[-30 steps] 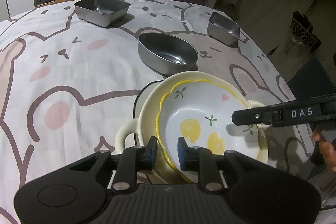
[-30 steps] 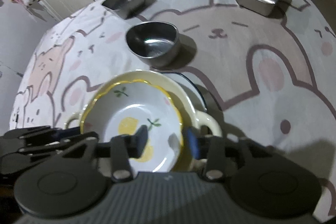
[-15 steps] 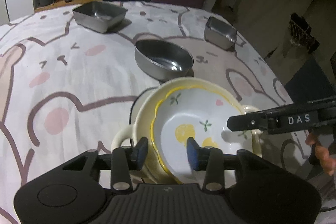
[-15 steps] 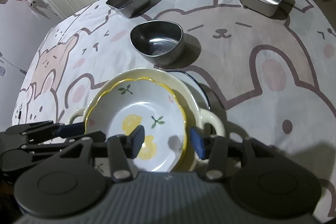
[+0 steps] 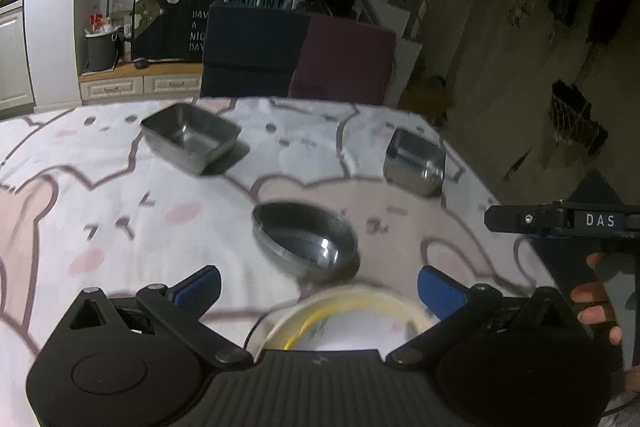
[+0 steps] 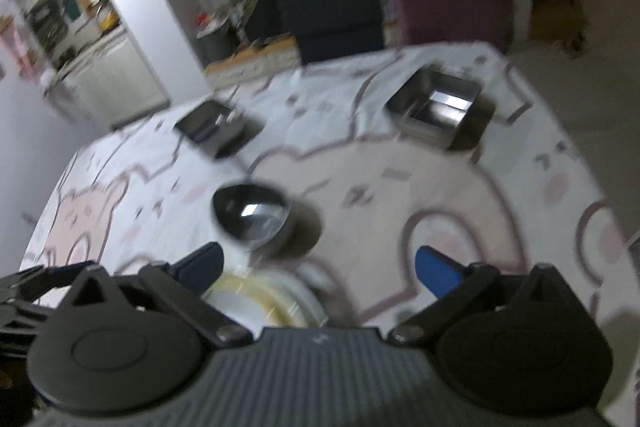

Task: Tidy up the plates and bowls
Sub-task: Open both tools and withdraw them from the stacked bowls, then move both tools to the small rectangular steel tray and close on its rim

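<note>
Opening wide with nothing between them, left tool (image 5: 319,285) and right tool (image 6: 318,267), stacked ceramic bowls (image 5: 344,323) lying half hidden behind both housings, right view blurring.

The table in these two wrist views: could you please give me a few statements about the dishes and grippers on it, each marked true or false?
1. Three metal dishes stand apart on the cartoon tablecloth: a round metal bowl, a large rectangular metal tray and a small square metal tray. True.
2. The left gripper is clamped on the yellow-rimmed plate. False: its jaws are opening and nothing sits between the pads.
3. The round metal bowl is stacked inside the yellow-rimmed plate. False: it stands by itself on the cloth beyond the plate.
4. The right gripper holds nothing. True: its jaws are opening and the gap is empty.
5. Two chairs stand at the table's far edge. True.
</note>
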### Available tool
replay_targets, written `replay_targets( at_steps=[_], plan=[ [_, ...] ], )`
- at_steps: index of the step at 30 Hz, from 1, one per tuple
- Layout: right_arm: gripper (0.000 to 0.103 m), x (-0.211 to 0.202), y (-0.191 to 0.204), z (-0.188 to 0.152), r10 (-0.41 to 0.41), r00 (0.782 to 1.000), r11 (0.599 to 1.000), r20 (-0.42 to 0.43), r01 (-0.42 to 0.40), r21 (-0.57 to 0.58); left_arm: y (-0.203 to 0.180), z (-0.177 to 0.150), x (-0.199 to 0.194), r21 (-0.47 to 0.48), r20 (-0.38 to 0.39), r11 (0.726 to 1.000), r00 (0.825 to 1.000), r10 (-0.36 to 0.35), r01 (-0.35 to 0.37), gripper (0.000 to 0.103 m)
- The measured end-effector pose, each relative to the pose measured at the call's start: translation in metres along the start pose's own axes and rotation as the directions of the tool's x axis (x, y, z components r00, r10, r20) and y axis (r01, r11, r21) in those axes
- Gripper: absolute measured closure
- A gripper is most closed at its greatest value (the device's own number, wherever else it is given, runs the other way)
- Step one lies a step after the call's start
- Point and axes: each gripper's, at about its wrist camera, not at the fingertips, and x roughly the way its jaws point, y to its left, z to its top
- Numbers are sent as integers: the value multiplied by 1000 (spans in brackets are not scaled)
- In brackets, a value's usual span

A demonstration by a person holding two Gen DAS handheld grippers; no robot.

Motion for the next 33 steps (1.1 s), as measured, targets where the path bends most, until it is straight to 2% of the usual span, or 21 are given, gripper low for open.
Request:
replay_targets(
  at_steps=[5,7,13,17,19,22,24,26,31,32,33],
  plan=[
    [0,0,-21,38,-16,996,999,83,18,-34,-19,18,32,-62,-26,998,999,-35,34,0],
    [0,1,-34,53,-18,992,996,124,28,-80,-30,23,48,-82,-41,995,997,-65,62,0],
    [0,33,-76,96,-43,984,970,171,82,-227,-64,38,102,-143,-57,983,991,-125,116,0],
    [0,73,-103,125,-79,987,927,143,126,-353,-78,45,137,-192,-81,970,983,-164,146,0],
    [0,97,-117,142,-93,990,921,106,126,-370,-80,47,155,-212,-99,966,980,-174,150,0],
    [9,136,-132,162,-104,991,900,86,130,-416,-80,51,179,-244,-130,955,970,-204,168,0],
    [20,162,-137,170,-110,993,887,50,120,-445,-80,53,191,-255,-151,948,960,-236,193,1],
    [27,187,-142,179,-130,991,876,23,126,-465,-80,56,196,-244,-150,948,957,-247,207,2],
    [31,226,-143,186,-123,992,858,-7,103,-503,-79,61,210,-229,-157,949,954,-254,215,9],
    [35,233,-143,187,-117,993,859,-18,92,-503,-79,63,213,-233,-155,947,953,-260,221,11],
    [44,237,-143,185,-114,993,860,-32,82,-503,-79,64,215,-233,-153,945,951,-267,228,11]
  ],
)
